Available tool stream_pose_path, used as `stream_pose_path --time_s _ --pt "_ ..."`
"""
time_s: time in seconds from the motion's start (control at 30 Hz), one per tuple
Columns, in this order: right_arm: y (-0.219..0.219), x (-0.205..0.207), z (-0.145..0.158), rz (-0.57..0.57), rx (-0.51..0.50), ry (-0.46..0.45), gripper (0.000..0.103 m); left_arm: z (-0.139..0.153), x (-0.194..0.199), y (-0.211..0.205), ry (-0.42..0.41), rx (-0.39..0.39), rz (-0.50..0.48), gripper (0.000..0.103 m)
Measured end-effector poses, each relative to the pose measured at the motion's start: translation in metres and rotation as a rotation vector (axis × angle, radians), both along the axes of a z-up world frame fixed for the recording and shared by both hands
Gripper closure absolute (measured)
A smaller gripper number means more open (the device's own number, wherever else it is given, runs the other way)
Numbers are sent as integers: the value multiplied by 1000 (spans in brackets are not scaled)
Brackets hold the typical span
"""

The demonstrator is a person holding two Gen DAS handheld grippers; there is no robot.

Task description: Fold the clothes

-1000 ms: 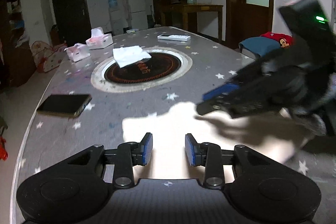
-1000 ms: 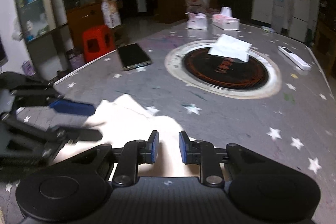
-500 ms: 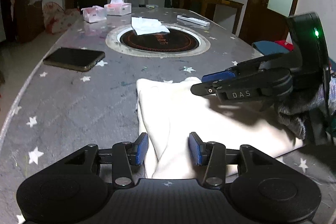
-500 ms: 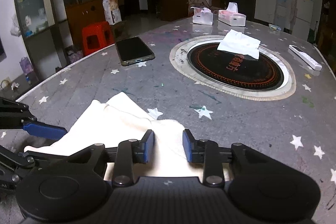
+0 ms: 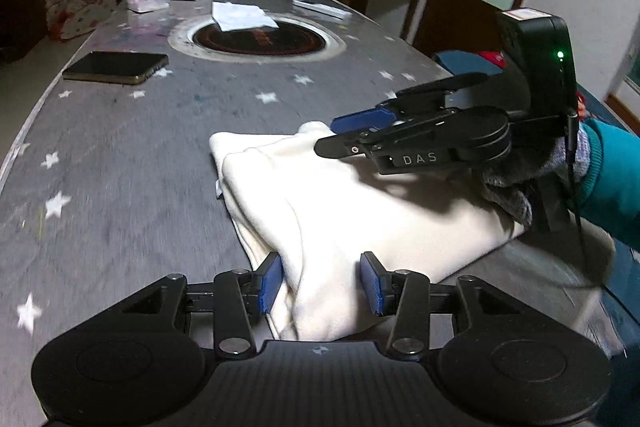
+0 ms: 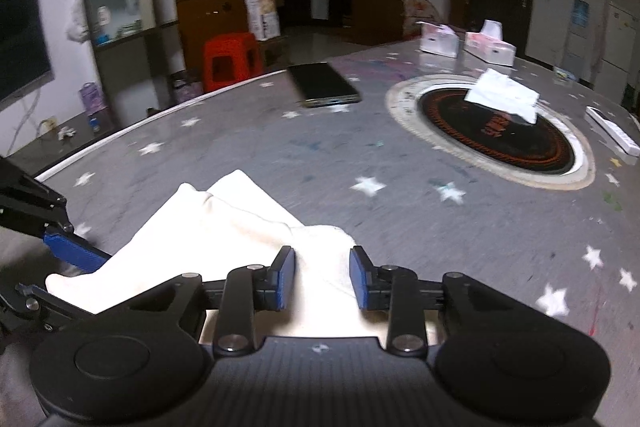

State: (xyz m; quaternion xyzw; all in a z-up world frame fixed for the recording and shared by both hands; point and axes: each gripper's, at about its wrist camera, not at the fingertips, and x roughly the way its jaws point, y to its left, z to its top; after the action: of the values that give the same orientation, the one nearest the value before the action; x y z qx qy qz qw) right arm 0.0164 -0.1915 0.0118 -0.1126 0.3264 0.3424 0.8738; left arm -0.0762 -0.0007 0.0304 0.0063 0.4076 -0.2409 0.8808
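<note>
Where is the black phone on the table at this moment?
In the left wrist view the phone lies at the table's left edge, beyond the white garment.

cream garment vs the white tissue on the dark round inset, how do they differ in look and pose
The cream garment is thick cloth, folded in layers at the near table edge, with both open grippers over it. The white tissue is thin, crumpled and much smaller looking, lying far off on the dark round inset with nothing near it. The garment is warm cream; the tissue is cooler white. Both lie limp on the same table.
</note>
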Motion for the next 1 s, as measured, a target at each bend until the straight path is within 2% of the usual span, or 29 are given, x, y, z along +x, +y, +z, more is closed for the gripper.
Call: stream_pose_path --time_s 0.1,0.23,0.37,0.47,0.67,0.83,1.0 --pt "0 -18 3 6 19 6 70 5 -9 8 14 -4 6 56" --pt "-11 -34 15 -27 68 14 67 17 -11 14 -35 36 43 56" --pt "-28 -52 26 -71 67 3 67 27 -4 13 -79 17 63 56" --pt "-45 -60 23 -140 56 20 67 29 5 3 -96 -3 48 56" --pt "-77 -61 13 -270 75 53 67 25 32 -23 -109 -32 15 55" --pt "-84 -52 4 -302 81 51 66 8 58 -36 -73 -4 31 55" --pt "-87 -52 5 -310 96 36 66 -4 62 -37 -73 25 47 55"
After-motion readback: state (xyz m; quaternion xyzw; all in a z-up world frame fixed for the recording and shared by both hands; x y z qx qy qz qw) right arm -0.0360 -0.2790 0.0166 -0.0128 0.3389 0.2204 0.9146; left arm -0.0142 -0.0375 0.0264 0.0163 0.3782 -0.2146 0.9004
